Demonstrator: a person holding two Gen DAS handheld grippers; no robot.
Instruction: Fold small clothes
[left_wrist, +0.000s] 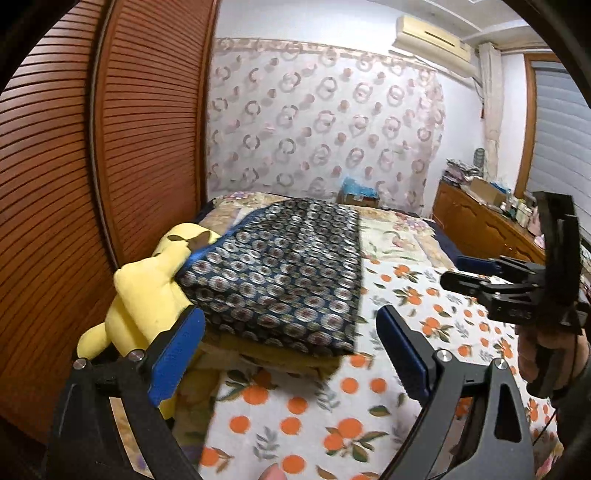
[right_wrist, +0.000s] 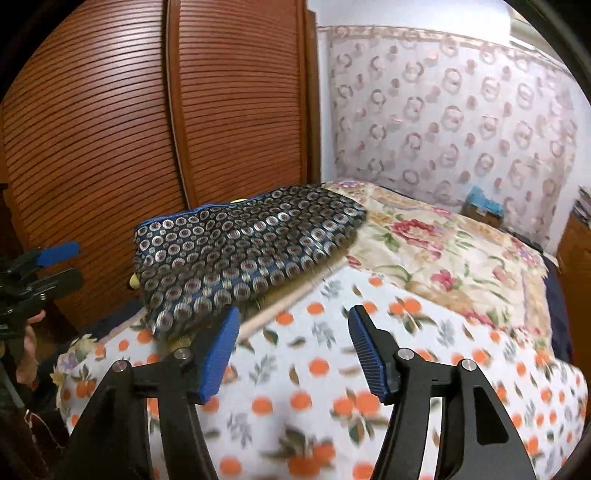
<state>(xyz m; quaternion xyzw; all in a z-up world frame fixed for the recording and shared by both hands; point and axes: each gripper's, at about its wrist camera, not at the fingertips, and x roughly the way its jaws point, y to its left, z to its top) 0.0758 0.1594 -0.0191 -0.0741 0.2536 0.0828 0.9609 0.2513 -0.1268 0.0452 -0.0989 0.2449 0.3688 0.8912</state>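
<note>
A folded dark blue cloth with a silver circle pattern (left_wrist: 280, 273) lies on a yellow pad on the bed; it also shows in the right wrist view (right_wrist: 236, 251). My left gripper (left_wrist: 291, 350) is open and empty, just in front of the cloth's near edge. My right gripper (right_wrist: 291, 350) is open and empty above the orange-print sheet (right_wrist: 332, 398), to the right of the cloth. The right gripper also shows at the right of the left wrist view (left_wrist: 480, 277). The left gripper shows at the left edge of the right wrist view (right_wrist: 55, 262).
A yellow plush toy (left_wrist: 144, 295) lies against the cloth's left side. A brown louvered wardrobe (left_wrist: 110, 166) stands close on the left. A floral quilt (right_wrist: 443, 251) covers the far bed. A wooden dresser (left_wrist: 484, 225) with clutter stands at the right.
</note>
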